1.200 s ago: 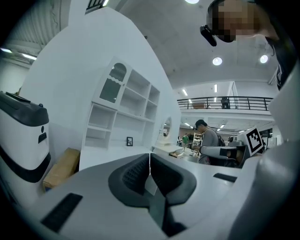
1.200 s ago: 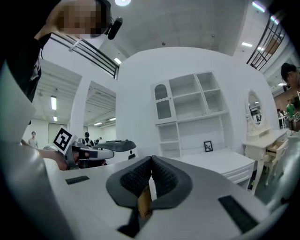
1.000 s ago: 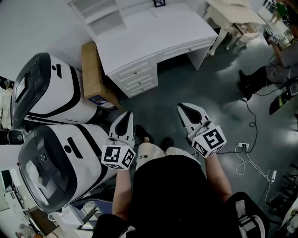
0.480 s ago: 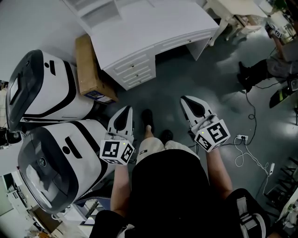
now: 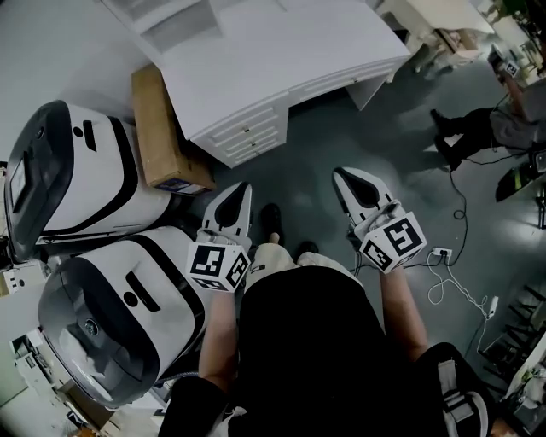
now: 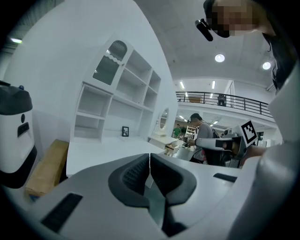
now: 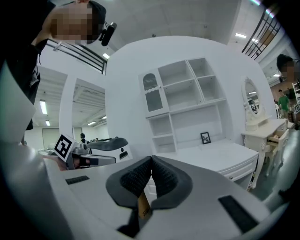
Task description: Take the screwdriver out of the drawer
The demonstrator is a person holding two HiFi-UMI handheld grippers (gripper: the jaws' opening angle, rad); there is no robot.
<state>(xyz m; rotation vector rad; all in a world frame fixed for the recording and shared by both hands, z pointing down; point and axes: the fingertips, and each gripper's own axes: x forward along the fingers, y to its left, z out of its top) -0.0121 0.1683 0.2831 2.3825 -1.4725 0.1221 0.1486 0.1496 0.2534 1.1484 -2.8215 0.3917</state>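
Observation:
No screwdriver shows in any view. The white desk stands ahead, with a stack of shut drawers at its left end. My left gripper is held above the floor short of those drawers, jaws shut and empty. My right gripper hovers beside it to the right, also shut with nothing in it. In the left gripper view the left gripper points at the desk top and its white shelf unit. The right gripper faces the same desk.
Two big white-and-black machines crowd the left side, with a cardboard box leaning between them and the desk. A seated person, a cream dressing table and a floor socket with cable are to the right.
Both grippers have moved forward toward the desk, and the desk has come nearer in the head view. The jaws stay shut.

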